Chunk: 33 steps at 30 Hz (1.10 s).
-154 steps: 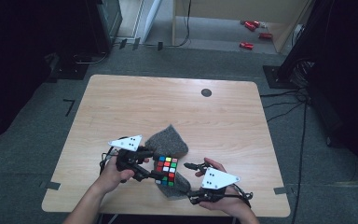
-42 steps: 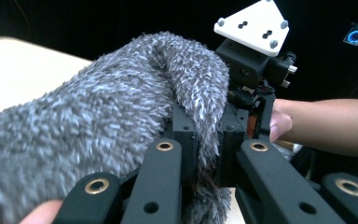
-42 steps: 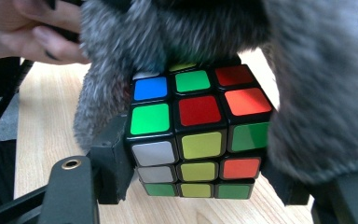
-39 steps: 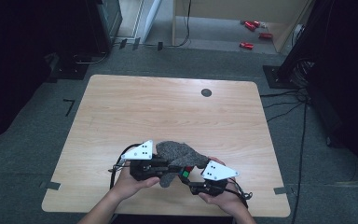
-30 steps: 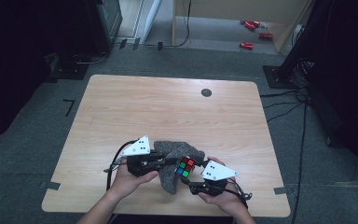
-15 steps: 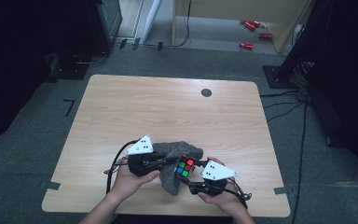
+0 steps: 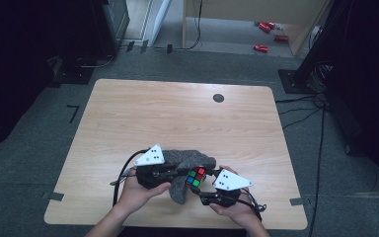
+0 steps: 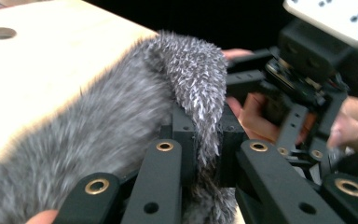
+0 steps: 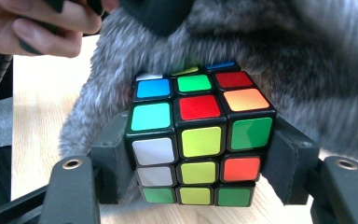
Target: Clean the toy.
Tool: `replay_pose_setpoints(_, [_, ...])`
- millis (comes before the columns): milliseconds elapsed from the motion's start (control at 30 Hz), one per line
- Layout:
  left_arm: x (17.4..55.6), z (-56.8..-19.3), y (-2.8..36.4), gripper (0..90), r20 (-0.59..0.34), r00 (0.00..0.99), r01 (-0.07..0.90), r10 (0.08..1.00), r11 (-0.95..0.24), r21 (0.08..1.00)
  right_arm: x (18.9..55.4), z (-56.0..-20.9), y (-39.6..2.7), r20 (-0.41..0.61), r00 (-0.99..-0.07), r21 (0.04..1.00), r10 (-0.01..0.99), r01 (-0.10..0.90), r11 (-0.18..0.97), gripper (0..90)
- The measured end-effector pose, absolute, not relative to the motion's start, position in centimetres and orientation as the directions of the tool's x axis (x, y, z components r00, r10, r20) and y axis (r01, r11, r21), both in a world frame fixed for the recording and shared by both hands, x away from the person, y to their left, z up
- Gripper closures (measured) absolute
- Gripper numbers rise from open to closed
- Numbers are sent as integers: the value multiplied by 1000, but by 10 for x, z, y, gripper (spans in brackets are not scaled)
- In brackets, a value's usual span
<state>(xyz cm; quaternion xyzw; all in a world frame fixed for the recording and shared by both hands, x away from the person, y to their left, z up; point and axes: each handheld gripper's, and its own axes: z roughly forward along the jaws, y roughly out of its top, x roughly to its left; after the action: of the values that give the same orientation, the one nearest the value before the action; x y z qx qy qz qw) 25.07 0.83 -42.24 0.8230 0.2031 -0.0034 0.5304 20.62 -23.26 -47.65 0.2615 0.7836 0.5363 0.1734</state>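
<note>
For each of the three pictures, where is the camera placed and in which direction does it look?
High view: fixed above the person's side, looking forward and down at the light wooden table; both forearms enter from below.
Left gripper view: rides the left gripper, looking along its jaws, shut on the grey furry cloth; beyond, the other hand.
Right gripper view: rides the right gripper, jaws shut on the multicoloured puzzle cube; fingers top left.
Shared: the cloth appears in all three views, the cube in the high and right gripper views.

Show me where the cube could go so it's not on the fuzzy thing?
The wooden table is bare from the round hole down to the grey furry cloth. Crowded: the near edge, where both hand-held grippers work, right holding the cube.
</note>
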Motion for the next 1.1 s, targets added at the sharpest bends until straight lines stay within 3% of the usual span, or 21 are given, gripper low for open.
replay_pose_setpoints(267, [252, -420, 11, 843, -189, 898, 346, 398, -371, 862, 206, -477, -232, 4, -799, 929, 601, 225, 292, 347])
replay_pose_setpoints(600, [242, -420, -1, 836, -199, 915, 336, 351, -388, 859, 208, -477, -234, 14, -791, 930, 611, 234, 282, 347])
replay_pose_setpoints(767, [245, -418, 5, 839, -177, 898, 340, 404, -379, 860, 207, -476, -234, 9, -789, 930, 614, 232, 284, 347])
replay_pose_setpoints(967, [233, -420, -12, 834, -203, 933, 317, 296, -413, 854, 209, -477, -234, 9, -784, 929, 621, 236, 284, 347])
replay_pose_setpoints(1100, [235, -422, -13, 835, -195, 924, 327, 330, -416, 848, 209, -479, -233, -4, -778, 925, 629, 236, 298, 347])
